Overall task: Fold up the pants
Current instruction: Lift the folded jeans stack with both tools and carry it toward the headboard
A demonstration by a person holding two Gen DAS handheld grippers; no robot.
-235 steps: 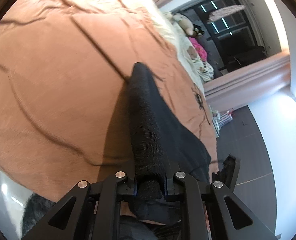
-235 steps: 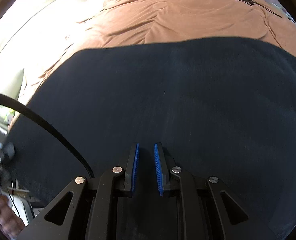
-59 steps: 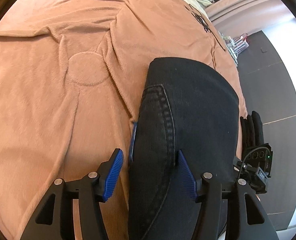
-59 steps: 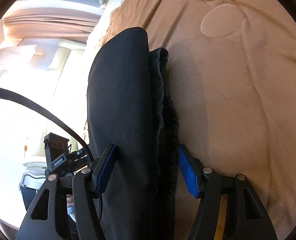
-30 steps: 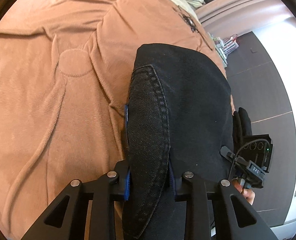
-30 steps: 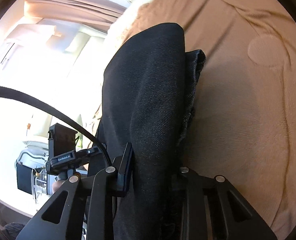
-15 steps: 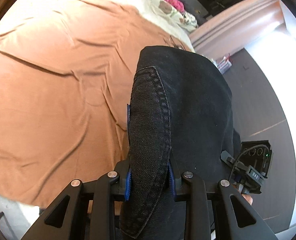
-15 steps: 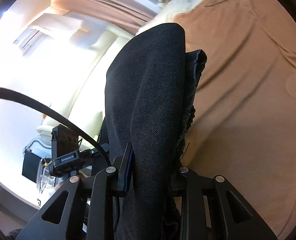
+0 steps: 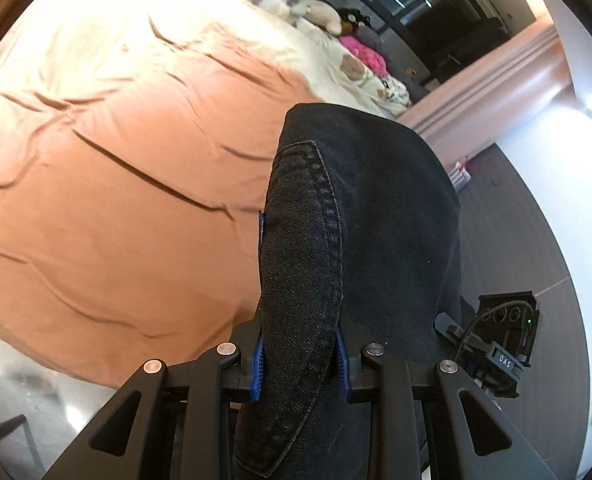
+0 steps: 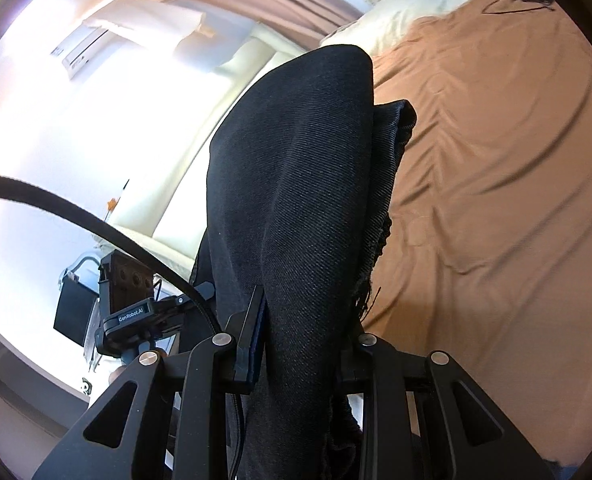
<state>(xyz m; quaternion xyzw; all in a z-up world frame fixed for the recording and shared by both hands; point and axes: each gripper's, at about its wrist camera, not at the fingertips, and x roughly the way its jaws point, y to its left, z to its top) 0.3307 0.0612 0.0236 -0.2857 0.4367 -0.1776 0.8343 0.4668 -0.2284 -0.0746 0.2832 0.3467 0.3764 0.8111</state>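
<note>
The folded black denim pants (image 9: 356, 220) hang in the air above the bed, held at both ends. My left gripper (image 9: 298, 356) is shut on one end, where a stitched seam shows. My right gripper (image 10: 300, 340) is shut on the other end of the pants (image 10: 304, 184), where a frayed hem shows. Each view shows the other gripper's body beside the bundle: the right one in the left wrist view (image 9: 504, 344), the left one in the right wrist view (image 10: 131, 300).
The bed has a rust-brown blanket (image 9: 115, 208), also in the right wrist view (image 10: 496, 160). Cream bedding with plush toys (image 9: 320, 12) lies at its far end. Dark floor (image 9: 508, 216) runs along one side. A cream padded headboard (image 10: 231, 92) and a wall air conditioner (image 10: 83, 54) are on the other.
Both grippers closed on the folded pants about a second ago and have lifted the bundle up off the blanket. The bed now looks farther away.
</note>
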